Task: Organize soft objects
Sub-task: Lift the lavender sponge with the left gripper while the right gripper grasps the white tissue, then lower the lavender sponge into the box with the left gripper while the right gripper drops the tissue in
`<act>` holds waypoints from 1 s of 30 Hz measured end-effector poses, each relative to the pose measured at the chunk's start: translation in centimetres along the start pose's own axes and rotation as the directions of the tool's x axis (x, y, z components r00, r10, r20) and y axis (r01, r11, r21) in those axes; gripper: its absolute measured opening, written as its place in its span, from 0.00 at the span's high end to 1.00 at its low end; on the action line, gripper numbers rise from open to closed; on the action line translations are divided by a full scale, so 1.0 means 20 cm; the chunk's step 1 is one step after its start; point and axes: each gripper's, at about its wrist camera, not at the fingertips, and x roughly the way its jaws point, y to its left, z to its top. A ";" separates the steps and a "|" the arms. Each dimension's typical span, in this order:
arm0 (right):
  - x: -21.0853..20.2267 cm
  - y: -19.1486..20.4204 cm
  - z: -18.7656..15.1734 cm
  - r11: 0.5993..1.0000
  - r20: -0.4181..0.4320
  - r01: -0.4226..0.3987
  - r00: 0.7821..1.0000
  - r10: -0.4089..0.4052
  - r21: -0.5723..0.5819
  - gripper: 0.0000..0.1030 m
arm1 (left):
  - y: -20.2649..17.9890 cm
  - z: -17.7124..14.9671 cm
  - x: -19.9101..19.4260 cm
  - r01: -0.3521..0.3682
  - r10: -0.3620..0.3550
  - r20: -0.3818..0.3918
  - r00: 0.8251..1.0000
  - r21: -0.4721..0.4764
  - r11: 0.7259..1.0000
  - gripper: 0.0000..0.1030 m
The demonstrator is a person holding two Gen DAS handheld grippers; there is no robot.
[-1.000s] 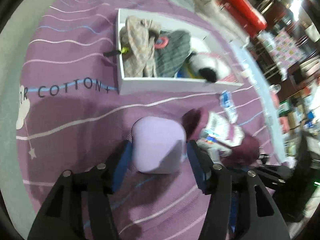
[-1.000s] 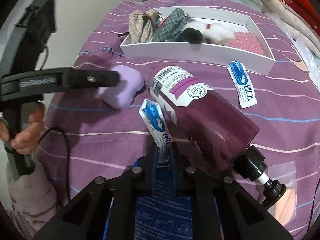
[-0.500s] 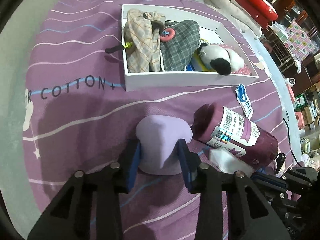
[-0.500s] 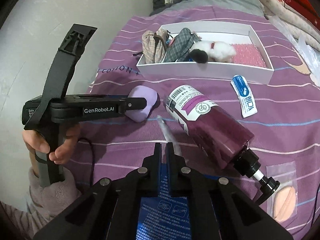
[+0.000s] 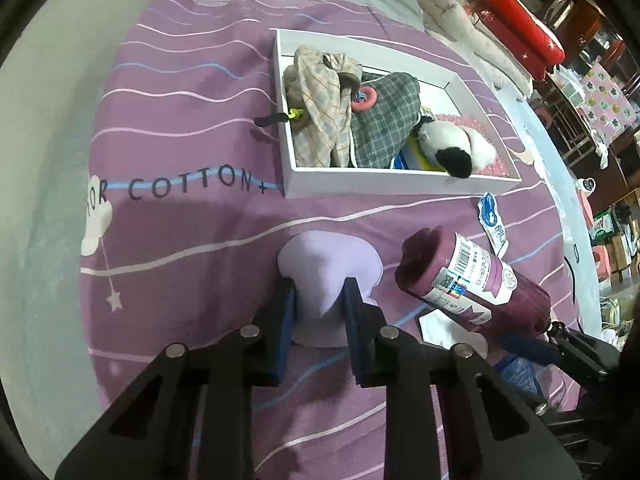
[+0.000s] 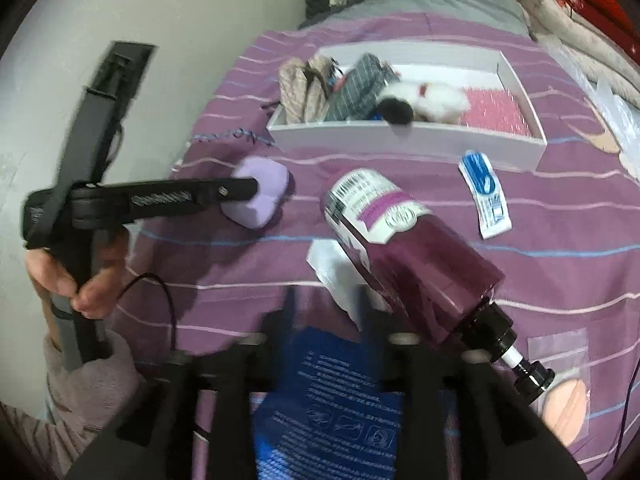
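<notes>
A lavender foam pad point(image 5: 328, 260) lies on the purple bedspread. My left gripper point(image 5: 319, 296) is closing on its near end, and the pads press into it so that it bulges past the fingers. The right wrist view shows the same pad point(image 6: 264, 188) at the tip of that gripper. My right gripper point(image 6: 326, 308) is blurred and its jaws are opening. A white sachet point(image 6: 332, 264) lies loose on the bedspread with its near end between the fingers, and no pad touches it. The white box point(image 5: 360, 186) beyond holds plaid cloths and a black-and-white plush toy point(image 5: 452, 148).
A dark purple pump bottle point(image 6: 408, 256) lies on its side just right of the white sachet. A blue sachet point(image 6: 484, 196) lies near the box's front wall. A peach puff in a clear bag point(image 6: 564, 404) sits at the right. A person's hand point(image 6: 76, 276) grips the left gripper's handle.
The left jaws have narrowed from wide around the lavender pad to squeezing it. The right jaws, shut on the sachet before, have parted, and the sachet now lies on the bedspread.
</notes>
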 end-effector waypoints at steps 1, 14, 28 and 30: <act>0.02 -0.01 -0.01 1.000 -0.005 0.000 1.000 0.000 0.003 0.53 | 0.00 0.00 0.00 0.002 -0.002 0.001 1.000 -0.002 1.000 0.76; 0.17 -0.06 -0.02 0.999 -0.039 0.042 0.998 -0.043 -0.029 0.85 | 0.08 0.02 -0.10 0.077 -0.073 0.065 0.995 -0.062 0.995 0.76; -0.12 -0.07 0.07 0.991 0.068 -0.132 0.989 0.131 0.018 0.89 | -0.02 0.13 -0.23 0.154 -0.143 0.156 0.977 -0.066 0.986 0.76; -0.14 -0.10 0.11 0.993 0.077 -0.118 0.990 0.116 0.025 0.89 | -0.06 0.16 -0.24 0.163 -0.152 0.158 0.976 -0.055 0.985 0.76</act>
